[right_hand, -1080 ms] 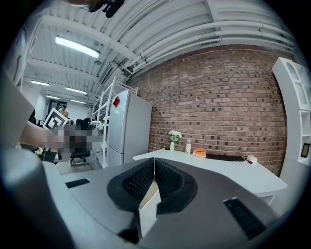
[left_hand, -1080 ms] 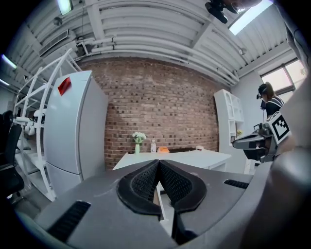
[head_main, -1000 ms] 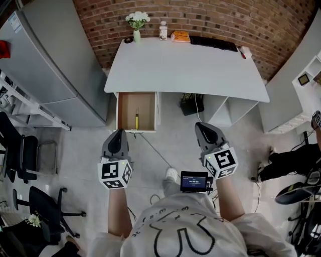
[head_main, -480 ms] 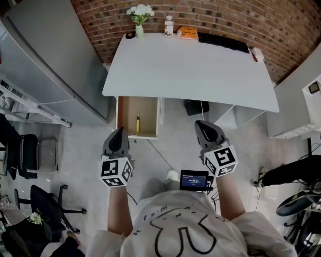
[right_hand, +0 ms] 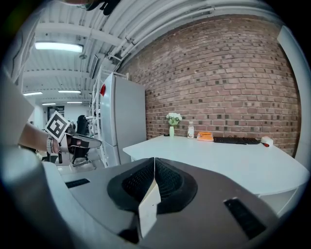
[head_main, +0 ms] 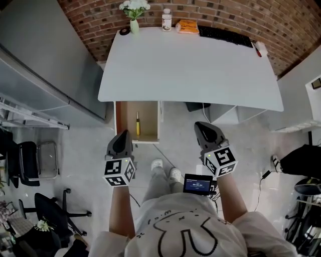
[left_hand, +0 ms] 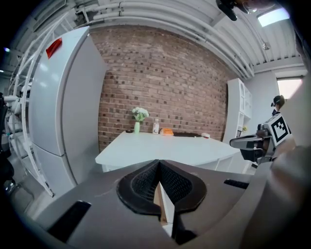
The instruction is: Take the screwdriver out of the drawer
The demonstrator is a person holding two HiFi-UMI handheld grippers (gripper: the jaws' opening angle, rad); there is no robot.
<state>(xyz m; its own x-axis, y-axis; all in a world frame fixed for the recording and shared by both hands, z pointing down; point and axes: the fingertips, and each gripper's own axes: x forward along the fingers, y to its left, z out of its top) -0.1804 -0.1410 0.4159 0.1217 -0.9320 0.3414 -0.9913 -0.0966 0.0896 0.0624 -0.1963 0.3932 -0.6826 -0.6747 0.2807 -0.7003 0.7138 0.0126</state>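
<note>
I am looking down from the head view. My left gripper (head_main: 122, 134) and my right gripper (head_main: 199, 125) are both held out in front of me, above the pale grey floor (head_main: 85, 150).

In the left gripper view, the left gripper (left_hand: 158, 168) has its two black pads (left_hand: 143, 184) pressed together, and there is nothing between them. In the right gripper view, the right gripper (right_hand: 154, 165) looks the same: its black pads (right_hand: 167, 182) are together and hold nothing.

The open drawer with a brown wooden bottom and white sides (head_main: 149, 118) sticks out from under the left front of the big white table (head_main: 190, 65). The small screwdriver with a yellow handle (head_main: 138, 124) lies flat in the drawer, about in the middle. Its handle is on the side nearer to me and its thin tip points toward the table. Nothing touches it.

The left gripper is just in front of the drawer's front edge, close but not touching. The right gripper is off to the right of the drawer, well apart from it.

At the far edge of the table, by the red brick wall (head_main: 301, 30), stand a little vase of white flowers (head_main: 134, 10), a white bottle (head_main: 166, 19), a flat orange thing (head_main: 187, 26) and a black keyboard (head_main: 224, 35). A tall grey cabinet (head_main: 45, 55) stands to the left of the table.
</note>
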